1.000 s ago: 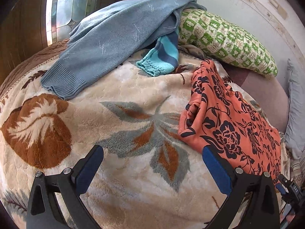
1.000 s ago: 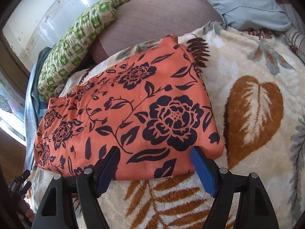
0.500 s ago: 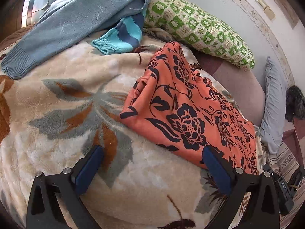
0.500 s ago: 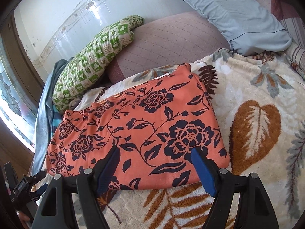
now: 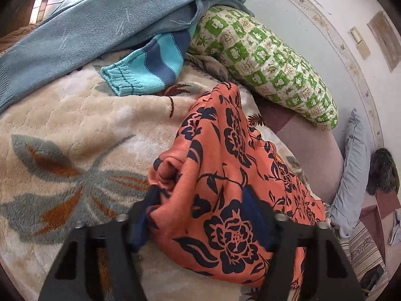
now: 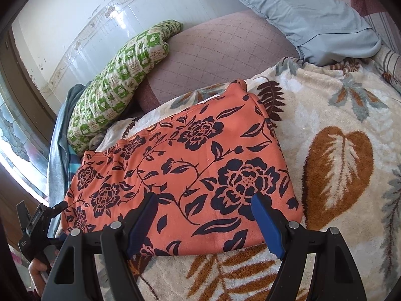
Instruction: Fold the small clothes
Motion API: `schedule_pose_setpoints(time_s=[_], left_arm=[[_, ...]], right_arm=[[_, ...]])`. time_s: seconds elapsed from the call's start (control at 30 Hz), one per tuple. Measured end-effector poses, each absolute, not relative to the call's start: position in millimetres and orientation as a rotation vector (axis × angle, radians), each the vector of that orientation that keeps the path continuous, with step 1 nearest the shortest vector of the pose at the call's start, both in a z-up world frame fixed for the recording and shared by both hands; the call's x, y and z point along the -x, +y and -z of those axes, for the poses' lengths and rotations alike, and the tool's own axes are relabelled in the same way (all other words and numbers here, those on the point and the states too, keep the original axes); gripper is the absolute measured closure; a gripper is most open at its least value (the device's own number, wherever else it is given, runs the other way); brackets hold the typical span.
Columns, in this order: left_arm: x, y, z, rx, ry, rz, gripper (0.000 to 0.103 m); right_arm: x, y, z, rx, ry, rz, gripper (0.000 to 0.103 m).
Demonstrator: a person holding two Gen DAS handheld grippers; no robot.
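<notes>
An orange garment with dark blue flowers (image 6: 190,165) lies folded flat on a cream leaf-patterned blanket (image 6: 351,125). In the left wrist view the same garment (image 5: 225,175) is bunched and lifted at its near end. My left gripper (image 5: 200,208) has closed in on that bunched end, with cloth filling the space between its blue pads. My right gripper (image 6: 204,215) is open, its fingers over the garment's near edge, holding nothing. The left gripper also shows at the lower left of the right wrist view (image 6: 42,223).
A grey-blue sweater (image 5: 87,25) and a turquoise striped knit (image 5: 147,67) lie at the back left. A green patterned pillow (image 5: 270,60) leans on the white wall. A mauve quilted cushion (image 6: 225,50) and a pale blue pillow (image 6: 300,12) lie behind the garment.
My left gripper moved right onto the garment's end and closed around it, bunching and lifting the cloth. My right gripper stayed open and drew back slightly.
</notes>
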State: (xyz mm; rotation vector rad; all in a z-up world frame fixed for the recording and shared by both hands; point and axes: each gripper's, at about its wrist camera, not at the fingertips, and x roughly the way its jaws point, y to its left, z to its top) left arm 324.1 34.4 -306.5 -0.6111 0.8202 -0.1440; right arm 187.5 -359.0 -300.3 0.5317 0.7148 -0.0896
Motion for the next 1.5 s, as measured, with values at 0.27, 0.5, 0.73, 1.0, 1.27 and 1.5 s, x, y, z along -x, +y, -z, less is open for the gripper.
schedule_pose_setpoints(time_s=[0.27,0.5,0.73,1.0,1.27,1.5], left_arm=[[-318.6,18.9,296.5,0.445,0.74,0.194,0.081],[-318.1,10.5,290.9,0.37,0.797,0.14,0.085],[-309.8,-48.8,230.1,0.198,0.767,0.162,0.089],[-283.8,-187.0,174.2,-0.02,0.727,0.339,0.089],[-255.5,-350.8,231.2,-0.166,0.824,0.557,0.09],[-234.2,-377.7,287.9,-0.243,0.854,0.562,0.074]], right_arm=[[-178.0,-370.6,297.4,-0.568,0.682,0.134,0.027],[-165.6,-408.2,305.2,-0.733,0.68,0.177,0.028],[-148.4,-444.8,308.2,-0.885,0.642,0.192,0.028],[-132.3,-477.7,313.8,-1.018,0.607,0.19,0.028],[-109.0,-525.7,316.1,-1.098,0.546,0.233,0.028],[-98.4,-560.8,324.9,-1.141,0.536,0.264,0.028]])
